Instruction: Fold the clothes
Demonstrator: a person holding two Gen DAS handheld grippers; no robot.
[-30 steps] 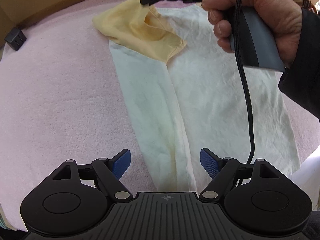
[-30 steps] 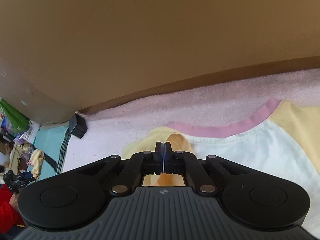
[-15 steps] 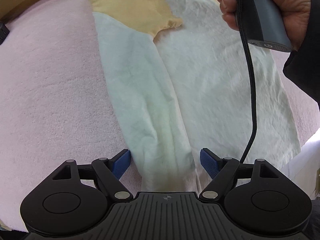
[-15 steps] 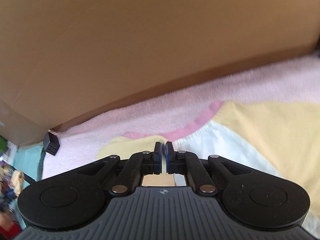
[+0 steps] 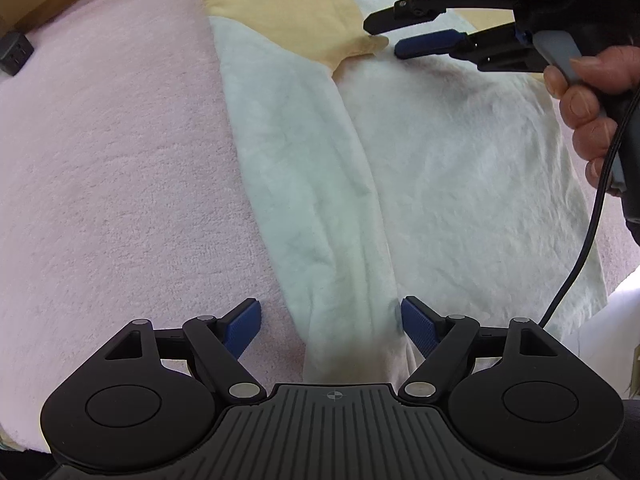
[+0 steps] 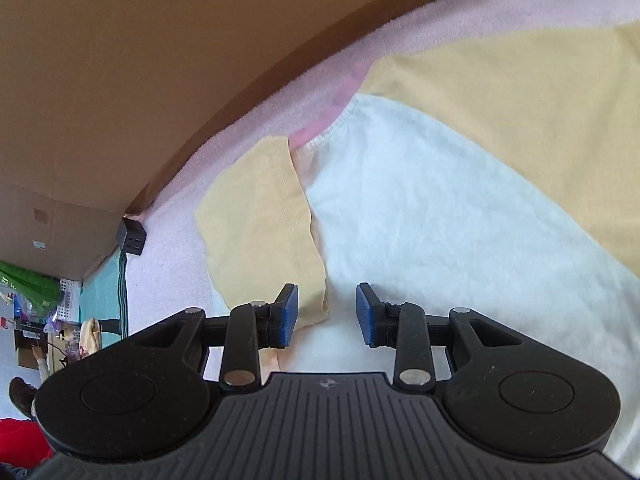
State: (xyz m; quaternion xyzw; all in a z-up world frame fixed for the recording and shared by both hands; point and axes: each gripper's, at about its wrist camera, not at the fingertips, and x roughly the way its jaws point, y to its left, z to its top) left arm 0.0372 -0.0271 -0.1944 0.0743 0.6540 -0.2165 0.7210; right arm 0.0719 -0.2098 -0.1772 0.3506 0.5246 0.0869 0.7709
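One pink terry blanket (image 5: 112, 168) covers the whole work surface, with a brown board along its far edge. On it lies one T-shirt (image 5: 460, 184), white in the body with a pink neckband (image 6: 320, 120) and two yellow sleeves. Its left side is folded in over the body, making a long flap (image 5: 312, 200) that runs from the far edge toward the near edge; the yellow sleeve (image 5: 296, 12) on that side is laid over the flap's far end. The other sleeve (image 6: 520, 120) lies flat on the right in the right wrist view.

Two grippers are in view. The left gripper (image 5: 332, 326) hangs over the near end of the flap, jaws spread wide, nothing pinched between them. The right gripper (image 6: 326, 314), held by one hand (image 5: 592, 100), sits at the tip of the folded sleeve; its jaws have just been opening and stand partly apart, the cloth lying below them, ungripped.

One small black block (image 5: 14, 54) rests at the blanket's far left corner.
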